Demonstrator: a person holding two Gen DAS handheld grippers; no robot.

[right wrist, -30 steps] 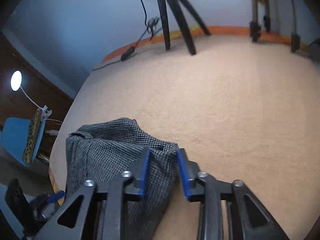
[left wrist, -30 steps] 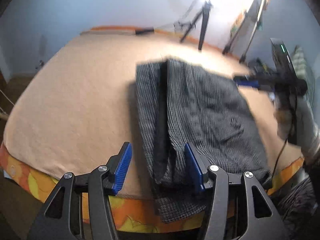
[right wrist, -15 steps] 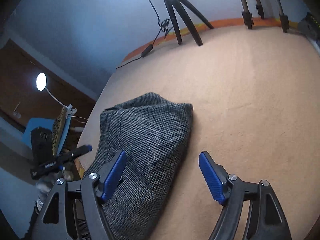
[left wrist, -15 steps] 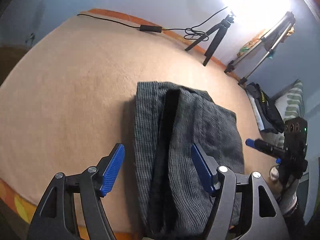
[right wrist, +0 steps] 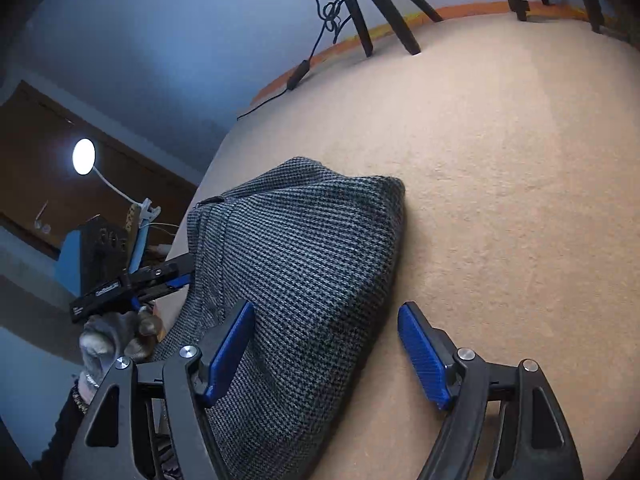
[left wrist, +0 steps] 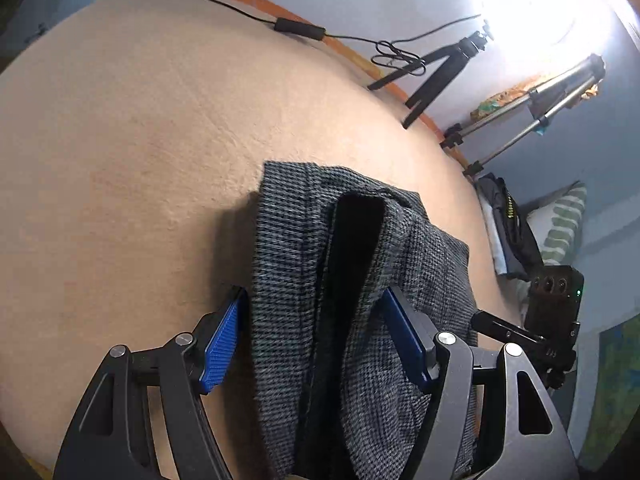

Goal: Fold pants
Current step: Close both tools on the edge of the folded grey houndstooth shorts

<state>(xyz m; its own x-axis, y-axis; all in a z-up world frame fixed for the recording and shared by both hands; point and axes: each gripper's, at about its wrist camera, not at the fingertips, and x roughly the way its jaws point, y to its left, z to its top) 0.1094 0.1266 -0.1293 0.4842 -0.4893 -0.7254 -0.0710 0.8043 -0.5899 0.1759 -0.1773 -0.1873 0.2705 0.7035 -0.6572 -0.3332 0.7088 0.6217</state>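
Grey houndstooth pants [left wrist: 360,280] lie folded on the peach bed cover [left wrist: 140,160], a black inner band showing along the fold. My left gripper [left wrist: 316,336] stands open low over their near end, one pad beside the left edge and the other above the cloth. In the right wrist view the pants [right wrist: 304,248] form a rounded heap. My right gripper [right wrist: 328,352] is open, straddling their right edge without pressing it. The left gripper [right wrist: 176,274] shows at the pants' far side, held by a gloved hand [right wrist: 112,340]. The right gripper [left wrist: 492,324] appears past the pants' right edge.
A black tripod [left wrist: 432,76] and a cable [left wrist: 296,30] stand at the bed's far edge, with a silver tripod [left wrist: 532,120] beside them. A dark bag [left wrist: 508,232] and striped pillow [left wrist: 564,220] lie right. A lamp [right wrist: 84,156] and blue chair [right wrist: 72,256] stand off the bed's left side.
The right gripper let go of the pants' corner and opened wide. The left gripper opened wider and moved forward and lower over the pants, which now lie settled on the bed.
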